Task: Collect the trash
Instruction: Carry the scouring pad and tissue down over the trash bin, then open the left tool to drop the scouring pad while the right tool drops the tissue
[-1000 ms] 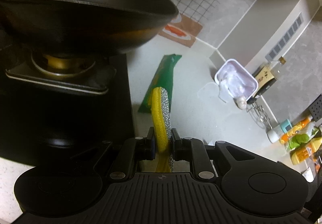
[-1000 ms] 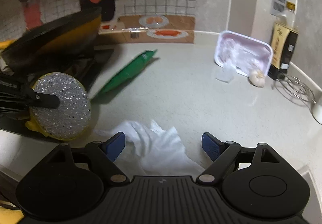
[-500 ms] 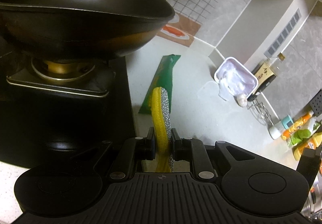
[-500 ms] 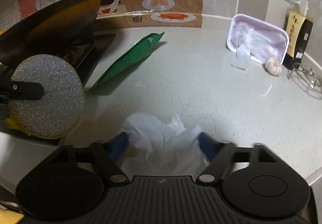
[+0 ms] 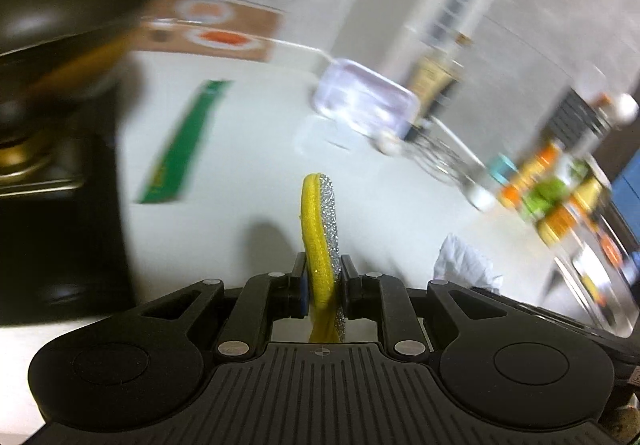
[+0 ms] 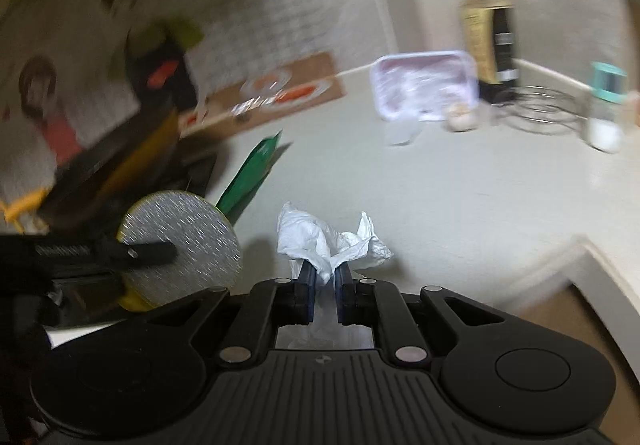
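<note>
Crumpled white tissue (image 6: 334,241) is pinched in the right gripper (image 6: 325,279), whose jaws have just closed on it; left gripper (image 5: 323,279) clamps a scrubbing sponge (image 5: 320,229). Next: carry it binwards; green wrapper (image 6: 250,181) waits at eleven o'clock.

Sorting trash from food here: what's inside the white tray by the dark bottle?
The white tray holds pale crumpled plastic film; a garlic bulb lies outside its rim. Anything beneath the film is covered, and blur hides detail.

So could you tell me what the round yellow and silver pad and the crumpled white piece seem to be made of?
Round yellow and silver pad: apparently a sponge scourer, yellow knit back, glittery metallic-thread face. Crumpled white piece: thin, softly creased, probably tissue paper or film; unclear.
</note>
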Motion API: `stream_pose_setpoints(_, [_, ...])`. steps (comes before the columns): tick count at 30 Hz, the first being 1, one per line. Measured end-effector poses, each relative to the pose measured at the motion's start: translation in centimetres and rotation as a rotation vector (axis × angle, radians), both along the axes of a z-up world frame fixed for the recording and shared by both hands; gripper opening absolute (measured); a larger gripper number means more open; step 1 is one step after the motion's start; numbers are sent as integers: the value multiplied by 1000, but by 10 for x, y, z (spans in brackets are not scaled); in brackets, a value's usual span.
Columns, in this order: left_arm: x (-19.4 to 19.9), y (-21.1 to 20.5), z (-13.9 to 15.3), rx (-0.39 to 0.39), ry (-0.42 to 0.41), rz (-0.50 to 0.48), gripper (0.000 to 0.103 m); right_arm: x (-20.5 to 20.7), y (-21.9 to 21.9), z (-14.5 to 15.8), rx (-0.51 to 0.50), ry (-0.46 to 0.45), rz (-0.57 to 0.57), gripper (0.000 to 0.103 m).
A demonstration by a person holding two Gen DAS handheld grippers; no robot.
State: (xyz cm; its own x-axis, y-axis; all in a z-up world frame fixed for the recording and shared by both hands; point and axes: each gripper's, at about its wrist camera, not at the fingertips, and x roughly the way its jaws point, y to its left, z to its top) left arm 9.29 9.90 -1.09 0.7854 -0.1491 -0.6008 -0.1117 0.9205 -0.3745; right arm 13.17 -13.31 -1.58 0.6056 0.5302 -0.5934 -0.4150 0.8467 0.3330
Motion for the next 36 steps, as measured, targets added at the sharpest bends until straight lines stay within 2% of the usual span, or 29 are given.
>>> stream_pose_setpoints(4, [12, -51, -13, -41, 30, -187, 18, -29, -60, -11, 33, 15, -125, 10])
stream_pose_setpoints(7, [27, -94, -46, -92, 133, -338, 18, -51, -103, -33, -34, 45, -254, 10])
stream_pose_setpoints(10, [45, -133, -100, -120, 283, -423, 18, -76, -144, -62, -65, 140, -349, 10])
stream_pose_setpoints(12, [59, -154, -142, -137, 397, -459, 18, -90, -163, -80, -86, 202, -403, 10])
stream_pose_setpoints(14, [75, -172, -192, -122, 491, -472, 18, -104, -179, -100, -105, 268, -464, 10])
stream_pose_setpoints(16, [87, -189, -237, -106, 544, -477, 18, -115, -189, -120, -103, 332, -513, 10])
stream_pose_setpoints(19, [113, -213, -321, -127, 647, -517, 19, -137, -205, -156, -120, 433, -588, 10])
stream_pose_setpoints(20, [121, -222, -353, -112, 688, -523, 19, -144, -209, -169, -129, 468, -612, 10])
stream_pose_setpoints(24, [134, -252, -464, 61, 817, -571, 19, -165, -224, -217, -143, 590, -699, 10])
stream_pose_setpoints(28, [131, -261, -557, 99, 925, -572, 21, -175, -232, -256, -172, 663, -746, 10])
stream_pose_setpoints(29, [128, -262, -574, 148, 945, -577, 25, -177, -232, -262, -178, 672, -745, 10])
stream_pose_setpoints(30, [125, -263, -585, 220, 944, -586, 28, -177, -231, -267, -190, 676, -740, 10])
stream_pose_setpoints(31, [120, -265, -591, 315, 923, -603, 35, -175, -229, -269, -204, 675, -733, 10])
stream_pose_setpoints(32, [115, -266, -593, 410, 888, -616, 33, -173, -227, -269, -219, 672, -727, 10])
stream_pose_setpoints(33, [113, -263, -590, 440, 862, -613, 34, -174, -227, -270, -230, 668, -722, 10])
stream_pose_setpoints(34, [113, -257, -585, 410, 850, -602, 34, -172, -224, -270, -236, 665, -719, 10])
stream_pose_setpoints(36, [117, -241, -564, 247, 845, -567, 34, -168, -224, -266, -233, 657, -712, 10])
